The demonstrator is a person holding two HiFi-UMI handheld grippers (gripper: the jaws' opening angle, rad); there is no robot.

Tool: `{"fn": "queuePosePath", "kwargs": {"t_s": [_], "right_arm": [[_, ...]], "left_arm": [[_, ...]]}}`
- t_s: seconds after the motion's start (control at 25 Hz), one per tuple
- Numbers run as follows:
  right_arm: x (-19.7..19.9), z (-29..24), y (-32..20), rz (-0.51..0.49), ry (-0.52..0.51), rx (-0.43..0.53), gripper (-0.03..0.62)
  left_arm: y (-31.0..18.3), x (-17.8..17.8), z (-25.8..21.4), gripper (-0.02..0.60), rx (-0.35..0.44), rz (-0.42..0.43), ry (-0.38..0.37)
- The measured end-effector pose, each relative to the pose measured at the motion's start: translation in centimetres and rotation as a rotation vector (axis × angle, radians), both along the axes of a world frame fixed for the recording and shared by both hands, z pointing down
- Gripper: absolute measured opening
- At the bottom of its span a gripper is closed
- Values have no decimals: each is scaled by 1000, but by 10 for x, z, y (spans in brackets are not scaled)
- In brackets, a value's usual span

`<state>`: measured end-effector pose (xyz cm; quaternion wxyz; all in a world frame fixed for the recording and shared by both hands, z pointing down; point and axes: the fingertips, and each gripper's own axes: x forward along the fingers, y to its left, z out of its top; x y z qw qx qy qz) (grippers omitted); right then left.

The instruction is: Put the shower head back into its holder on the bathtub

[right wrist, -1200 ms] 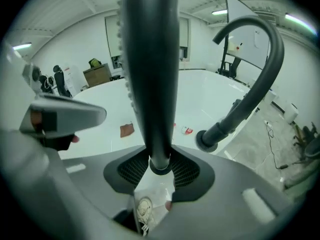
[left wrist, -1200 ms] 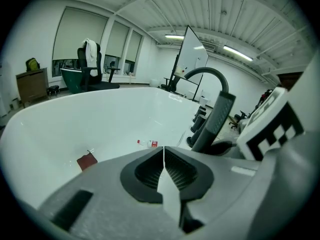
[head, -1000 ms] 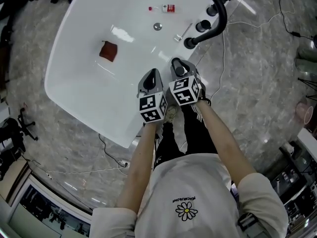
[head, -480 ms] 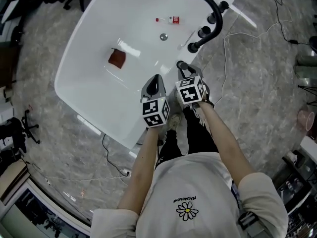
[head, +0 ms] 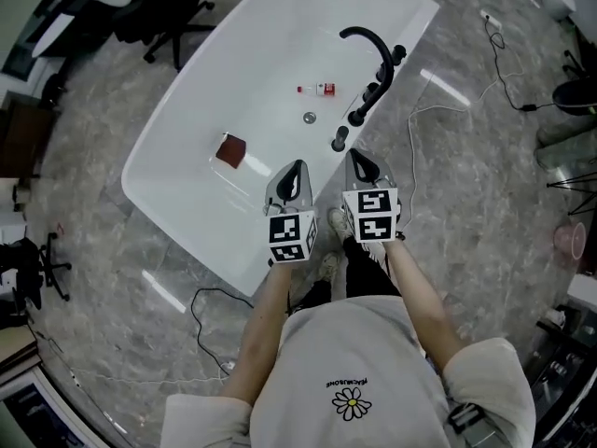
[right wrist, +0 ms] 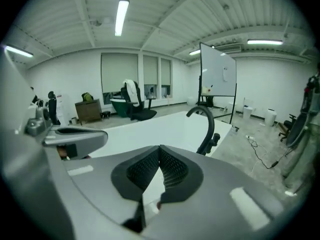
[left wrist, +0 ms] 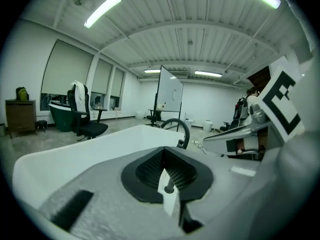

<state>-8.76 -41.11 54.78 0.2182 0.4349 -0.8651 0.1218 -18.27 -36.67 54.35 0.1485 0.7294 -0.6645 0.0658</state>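
Jaws pressed together and empty, the left hand-held gripper [head: 297, 168] and right hand-held gripper [head: 356, 157] hover above the white bathtub's [head: 270, 73] near rim. The black shower head [head: 340, 138] stands on that rim, at 11 o'clock from the right one, beside the black faucet [head: 356, 117]. A red-labelled bottle [head: 317, 89], its print unreadable, lies at 12 o'clock from the drain [head: 309, 117]. Lettering above the daisy on the white shirt [head: 354, 362] is too small to read.

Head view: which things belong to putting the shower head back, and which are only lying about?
Job: bathtub, shower head on its rim, left gripper, right gripper.
Lying about: reddish block, small bottle, office chair.
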Motion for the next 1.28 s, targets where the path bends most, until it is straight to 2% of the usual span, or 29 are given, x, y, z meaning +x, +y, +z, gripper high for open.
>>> {"fn": "queuePosePath", "kwargs": {"t_s": [0.24,0.36,0.48,0.76,1.04,1.28], "right_arm": [[10,-106,63,60,-223,128,2],[13,-143,98,51,-277,198,2],[16,-163,126,34,-286,257,2],[17,-175,159,26,-299,302,2],[21,-179,166,22,-310,318,2],[20,-178,165,27,-301,322,2]], "left_arm": [[39,16,-97,-3,207,38,-12],[68,18,-131,-3,278,37,6],[95,17,-148,-3,326,26,22],[129,17,-165,-3,374,20,14],[134,18,-170,-3,404,-4,6],[131,12,-169,-3,397,-19,26]]}}
